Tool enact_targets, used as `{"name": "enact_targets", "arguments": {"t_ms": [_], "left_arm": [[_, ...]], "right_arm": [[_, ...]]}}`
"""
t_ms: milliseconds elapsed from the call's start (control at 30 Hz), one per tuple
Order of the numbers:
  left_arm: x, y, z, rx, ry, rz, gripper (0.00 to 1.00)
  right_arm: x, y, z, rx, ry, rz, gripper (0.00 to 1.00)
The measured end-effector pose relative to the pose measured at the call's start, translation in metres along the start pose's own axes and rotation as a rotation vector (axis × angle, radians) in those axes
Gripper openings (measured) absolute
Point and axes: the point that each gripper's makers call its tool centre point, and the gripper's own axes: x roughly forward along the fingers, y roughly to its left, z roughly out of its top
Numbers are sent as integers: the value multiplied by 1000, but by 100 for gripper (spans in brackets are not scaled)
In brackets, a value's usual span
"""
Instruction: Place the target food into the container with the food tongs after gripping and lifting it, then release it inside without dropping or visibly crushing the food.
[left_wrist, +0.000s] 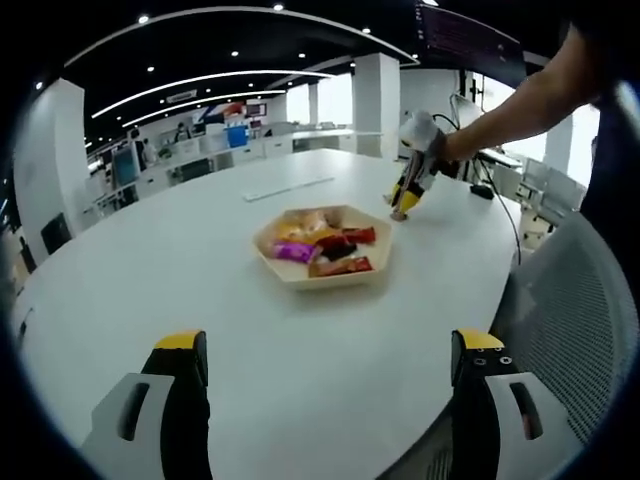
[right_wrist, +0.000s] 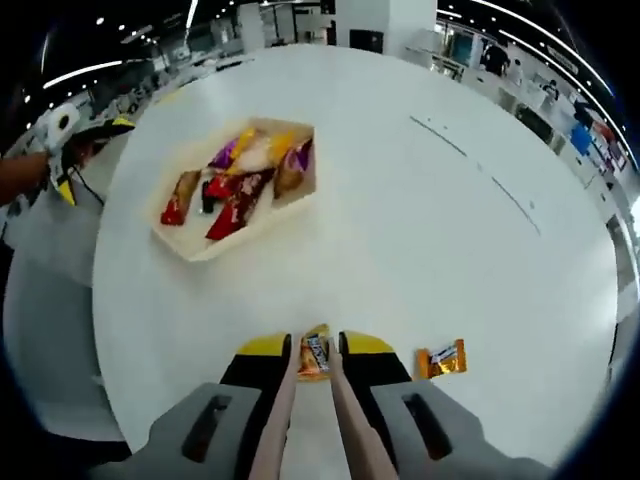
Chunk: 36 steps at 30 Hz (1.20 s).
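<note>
A pale hexagonal tray (left_wrist: 266, 246) holding several bright snack packets sits mid-table. My left gripper (left_wrist: 330, 352) hangs open over the near table edge, nothing between its jaws. My right gripper (right_wrist: 315, 352) is shut on beige food tongs (right_wrist: 283, 405), whose tips pinch a small orange snack packet (right_wrist: 315, 356) lying on the white table. The tray (right_wrist: 190, 248) lies ahead and to the left in the right gripper view. In the left gripper view the right gripper (left_wrist: 408, 192), held by a hand, points down at the table just right of the tray.
A second orange packet (right_wrist: 442, 358) lies on the table right of the pinched one. A mesh chair (left_wrist: 575, 300) stands at the table's right edge. The left gripper (right_wrist: 75, 150) shows at the far left. Desks and pillars stand beyond the table.
</note>
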Motion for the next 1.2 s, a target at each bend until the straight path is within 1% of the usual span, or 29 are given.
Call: {"name": "enact_targets", "arguments": {"t_ms": [100, 133, 167, 200, 233, 300, 333, 433, 500, 533, 567, 633, 700, 900, 1067, 1200], "left_arm": [[2, -4, -3, 1, 14, -22, 99], [2, -5, -3, 5, 16, -26, 99], [2, -6, -3, 9, 17, -31, 99], [2, -7, -2, 11, 12, -35, 99], [2, -8, 0, 11, 4, -37, 99], [-1, -7, 4, 14, -16, -33, 99], [-2, -7, 6, 13, -25, -31, 99], [-3, -7, 11, 18, -46, -29, 99], [-4, -7, 13, 20, -56, -31, 99], [-5, -7, 16, 23, -67, -28, 99], [-5, -6, 16, 24, -71, -27, 99], [-5, -5, 16, 24, -76, -25, 99], [-5, -6, 17, 24, -79, -26, 99], [-5, -7, 18, 33, -87, -27, 99], [-6, -7, 20, 34, -97, -28, 99], [-6, -7, 21, 34, -101, -22, 99]], "right_arm": [[1, 4, 1, -43, 35, -12, 18], [2, 4, 2, -36, 33, -13, 18], [0, 1, 1, 0, 36, -19, 18], [0, -1, 1, 17, 34, -19, 18], [0, 1, 0, 49, 27, -11, 18], [-5, 3, 4, 40, 17, -8, 18], [-8, 5, 7, 36, 12, -6, 18], [-16, -1, 16, -4, 24, -27, 19], [-21, -4, 23, 2, 25, -28, 19], [-27, -6, 30, 9, 20, -24, 19], [-29, -4, 33, 26, 19, -10, 19], [-36, -5, 42, -10, 21, -26, 19], [-43, -5, 49, -26, 23, -32, 19], [-61, -13, 66, -32, 23, -40, 20], [-70, -15, 74, -48, 17, -49, 20], [-73, -13, 78, -60, 17, -52, 20]]}}
